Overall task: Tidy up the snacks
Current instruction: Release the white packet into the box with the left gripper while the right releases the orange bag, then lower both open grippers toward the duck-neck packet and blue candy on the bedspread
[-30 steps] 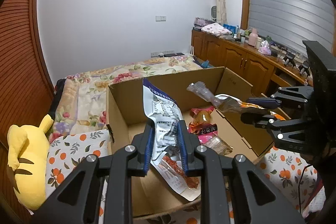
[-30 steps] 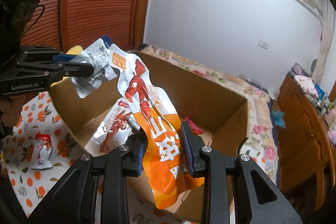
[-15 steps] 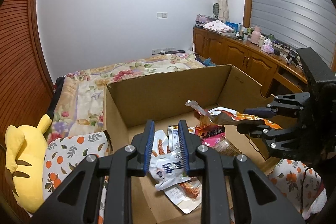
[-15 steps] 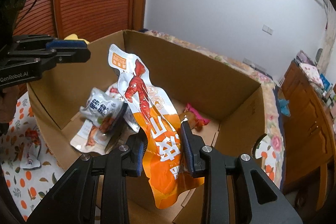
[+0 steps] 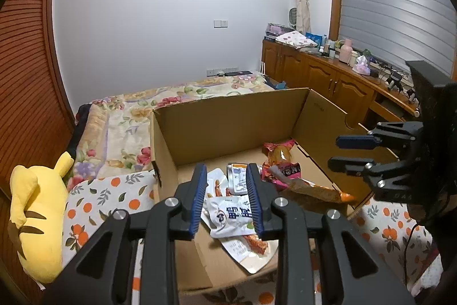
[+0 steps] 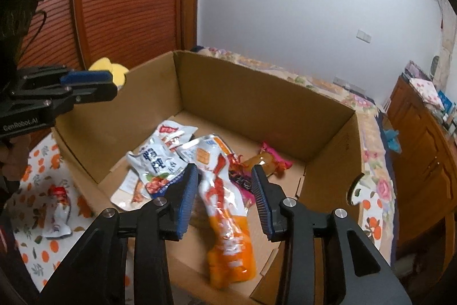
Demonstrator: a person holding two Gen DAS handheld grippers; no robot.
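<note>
Left wrist view: cardboard box [image 5: 228,119] open-topped, sitting on an orange-print cloth [image 5: 94,202]. Several snack packets lie loose on its floor. A white packet with blue characters [image 5: 228,216] is nearest, lying crumpled on top of a flatter silver packet showing a red strip [image 5: 251,245]. Behind them, a pink-and-brown packet [image 5: 281,162] towards the far right corner; an orange packet [image 5: 317,190] lies flat by the right wall. Left gripper [image 5: 225,199] angled down over the box's near edge, jaws parting, nothing between them; the white packet sits below the gap, not touched. Right gripper [image 5: 354,153] seen side-on above the right wall, its fingers apart and bare. Yellow plush toy [image 5: 31,222] beside the box on the left.

Right wrist view: the orange packet [image 6: 225,219], long, white at top with red crayfish print, lies on the box floor under the right gripper [image 6: 224,196]. Jaws widening; pads stand clear of the packet on both sides. White packet [image 6: 157,167] to its left. Left gripper [image 6: 94,87] hovers over the box's left wall, slightly spread, holding nothing. A small red-topped packet [image 6: 58,210] lies outside the box on the cloth.
</note>
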